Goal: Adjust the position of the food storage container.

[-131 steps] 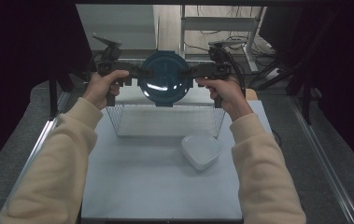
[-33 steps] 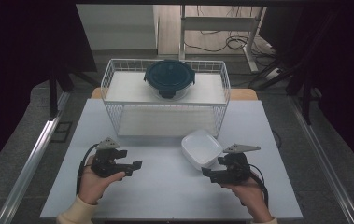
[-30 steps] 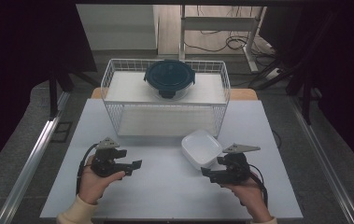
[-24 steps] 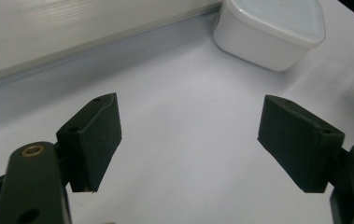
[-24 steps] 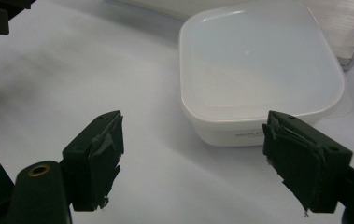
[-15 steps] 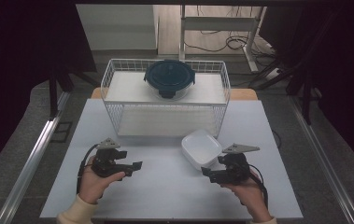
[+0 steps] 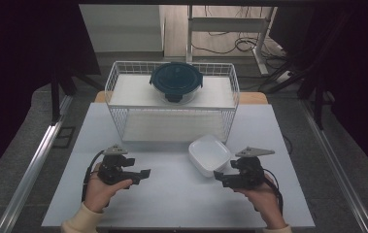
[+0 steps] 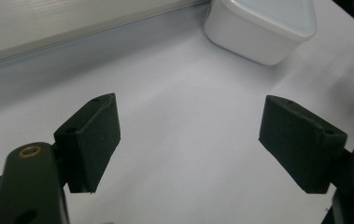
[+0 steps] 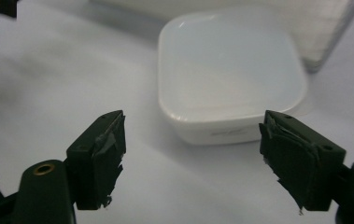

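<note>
A round dark blue lidded container rests on top of the white wire rack at the back of the table. A square white dish lies empty on the table in front of the rack's right end. My left gripper rests low at the front left, open, nothing between its jaws; its own view has the white dish far ahead. My right gripper is open at the front right, just below the dish. In its view the dish lies straight ahead beyond the fingertips.
The white table top spreads between the two hands. The rack's lower shelf stands bare. Metal rails run along both sides of the table, and dark stands and cables crowd the floor behind.
4.4 s ago both grippers held the blue container above the rack. It now sits on the rack's top, and both grippers have come back to the table's front. Nothing moved in the last second.
</note>
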{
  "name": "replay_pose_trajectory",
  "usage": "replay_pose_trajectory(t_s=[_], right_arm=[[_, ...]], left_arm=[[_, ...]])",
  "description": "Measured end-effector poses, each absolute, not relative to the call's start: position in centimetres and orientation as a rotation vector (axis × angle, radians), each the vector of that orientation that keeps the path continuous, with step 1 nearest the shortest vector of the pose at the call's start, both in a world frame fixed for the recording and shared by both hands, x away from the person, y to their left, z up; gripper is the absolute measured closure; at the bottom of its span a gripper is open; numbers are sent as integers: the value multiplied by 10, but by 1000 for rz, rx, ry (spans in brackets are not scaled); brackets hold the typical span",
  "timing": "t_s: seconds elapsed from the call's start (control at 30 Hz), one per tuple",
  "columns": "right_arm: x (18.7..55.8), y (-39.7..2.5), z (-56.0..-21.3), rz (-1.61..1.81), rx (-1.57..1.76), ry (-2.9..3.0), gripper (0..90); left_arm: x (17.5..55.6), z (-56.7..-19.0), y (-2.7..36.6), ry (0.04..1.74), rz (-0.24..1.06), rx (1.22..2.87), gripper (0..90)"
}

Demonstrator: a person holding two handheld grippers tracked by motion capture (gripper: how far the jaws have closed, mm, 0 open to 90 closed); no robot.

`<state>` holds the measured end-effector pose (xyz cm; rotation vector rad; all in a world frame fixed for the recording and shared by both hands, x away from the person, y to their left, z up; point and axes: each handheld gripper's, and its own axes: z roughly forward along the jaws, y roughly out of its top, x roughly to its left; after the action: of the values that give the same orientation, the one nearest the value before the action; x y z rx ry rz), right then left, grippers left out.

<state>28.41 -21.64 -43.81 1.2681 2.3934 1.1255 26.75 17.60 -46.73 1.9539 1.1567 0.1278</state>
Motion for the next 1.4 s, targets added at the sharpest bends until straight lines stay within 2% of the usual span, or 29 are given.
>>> replay_pose_trajectory(t_s=[0.13, 0.4, 0.53, 0.77, 0.9, 1.4], right_arm=[[299, -218, -424, 1081, 1291, 2369, 271], [351, -206, -414, 920, 1304, 2395, 476], [379, -203, -414, 818, 1304, 2410, 602], [406, -205, -422, 682, 1302, 2450, 839], [414, -204, -428, 627, 1290, 2466, 875], [420, -194, -457, 504, 1239, 2529, 892]], left_arm=[[267, -468, 176, 1142, 117, 1966, 197], [267, -467, 182, 1141, 112, 1957, 199], [268, -469, 182, 1148, 106, 1964, 199], [269, -472, 181, 1156, 105, 1972, 199], [268, -471, 182, 1155, 110, 1972, 198], [269, -475, 183, 1175, 119, 1970, 202]])
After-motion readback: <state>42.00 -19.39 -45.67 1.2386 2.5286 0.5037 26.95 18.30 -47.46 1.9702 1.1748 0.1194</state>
